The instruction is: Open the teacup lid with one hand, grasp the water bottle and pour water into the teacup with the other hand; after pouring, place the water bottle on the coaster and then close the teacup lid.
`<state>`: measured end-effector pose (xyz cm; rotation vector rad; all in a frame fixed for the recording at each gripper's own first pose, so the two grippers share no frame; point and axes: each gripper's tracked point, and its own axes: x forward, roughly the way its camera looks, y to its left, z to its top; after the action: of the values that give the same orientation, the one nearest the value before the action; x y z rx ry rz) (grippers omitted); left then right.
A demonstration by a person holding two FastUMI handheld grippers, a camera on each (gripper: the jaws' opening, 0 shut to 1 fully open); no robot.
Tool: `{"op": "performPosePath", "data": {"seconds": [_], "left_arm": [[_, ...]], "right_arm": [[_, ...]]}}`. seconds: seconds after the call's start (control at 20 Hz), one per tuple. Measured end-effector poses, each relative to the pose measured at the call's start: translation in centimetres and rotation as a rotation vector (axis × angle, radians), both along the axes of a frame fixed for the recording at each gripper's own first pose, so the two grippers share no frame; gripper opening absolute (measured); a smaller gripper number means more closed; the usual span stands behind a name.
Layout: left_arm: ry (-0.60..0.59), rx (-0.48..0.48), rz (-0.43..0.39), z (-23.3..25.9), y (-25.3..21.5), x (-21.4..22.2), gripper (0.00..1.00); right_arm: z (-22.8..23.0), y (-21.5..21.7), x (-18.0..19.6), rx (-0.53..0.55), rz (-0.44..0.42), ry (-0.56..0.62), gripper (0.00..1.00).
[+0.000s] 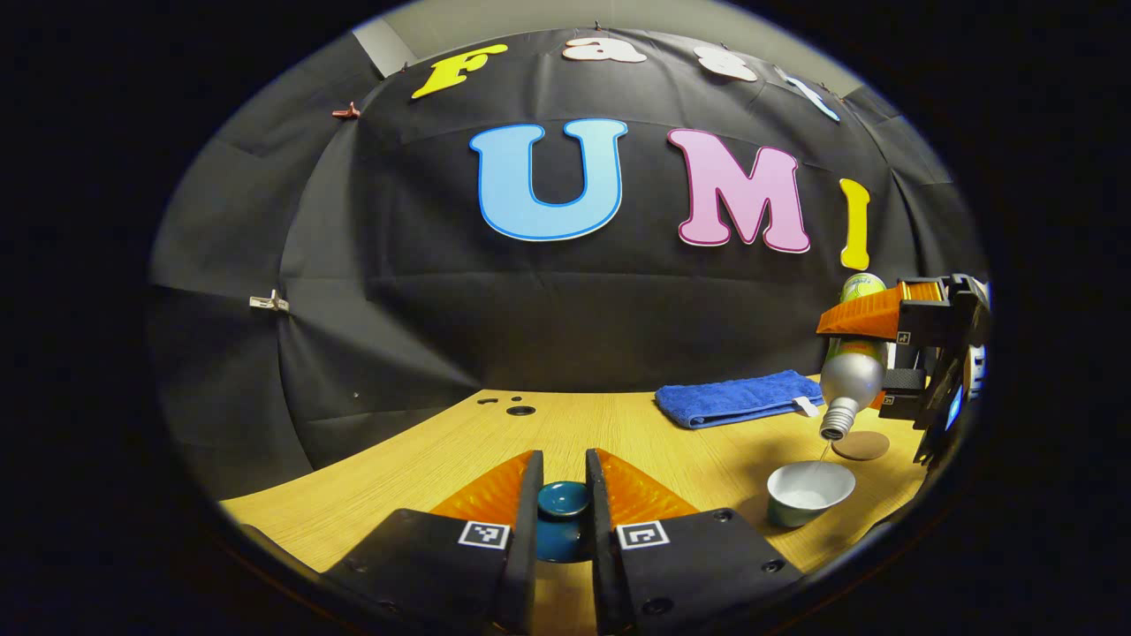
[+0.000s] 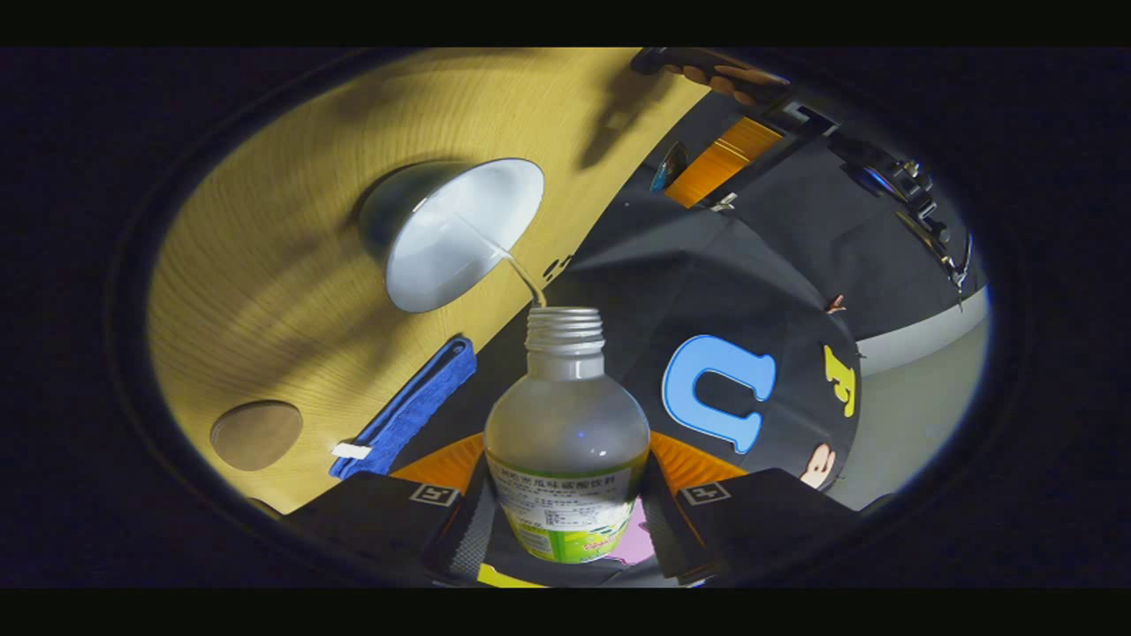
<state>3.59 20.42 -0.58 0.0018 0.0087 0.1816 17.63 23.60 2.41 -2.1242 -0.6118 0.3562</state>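
My left gripper [image 1: 563, 499] is shut on the dark teal teacup lid [image 1: 563, 500], held low over the wooden table. At the right of the left gripper view, the open teacup [image 1: 809, 491] stands on the table, white inside. Above it the water bottle [image 1: 850, 371] is tipped neck-down in my right gripper [image 1: 870, 318], and a thin stream runs into the cup. In the right gripper view, my right gripper [image 2: 565, 495] is shut on the clear bottle [image 2: 566, 424], whose open neck points at the teacup [image 2: 459, 234]. The round brown coaster [image 2: 256, 435] lies beside the cup.
A folded blue towel [image 1: 738, 397] lies at the back of the table [image 1: 424, 477], behind the coaster [image 1: 861, 445]. Small dark holes [image 1: 519, 410] mark the tabletop near the back wall. The left gripper and the hand holding it [image 2: 724, 150] appear beyond the cup.
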Motion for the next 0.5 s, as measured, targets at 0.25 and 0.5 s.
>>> {"op": "performPosePath", "data": {"seconds": [0.25,0.5], "left_arm": [[0.0,0.0,0.0,0.01,0.0,-0.02,0.3],[0.0,0.0,0.0,-0.01,0.01,0.03,0.28]], "right_arm": [[0.03,-0.42,0.17,-0.008,-0.012,-0.013,0.75],[0.18,-0.81,0.2,0.001,-0.024,-0.012,0.75]]}}
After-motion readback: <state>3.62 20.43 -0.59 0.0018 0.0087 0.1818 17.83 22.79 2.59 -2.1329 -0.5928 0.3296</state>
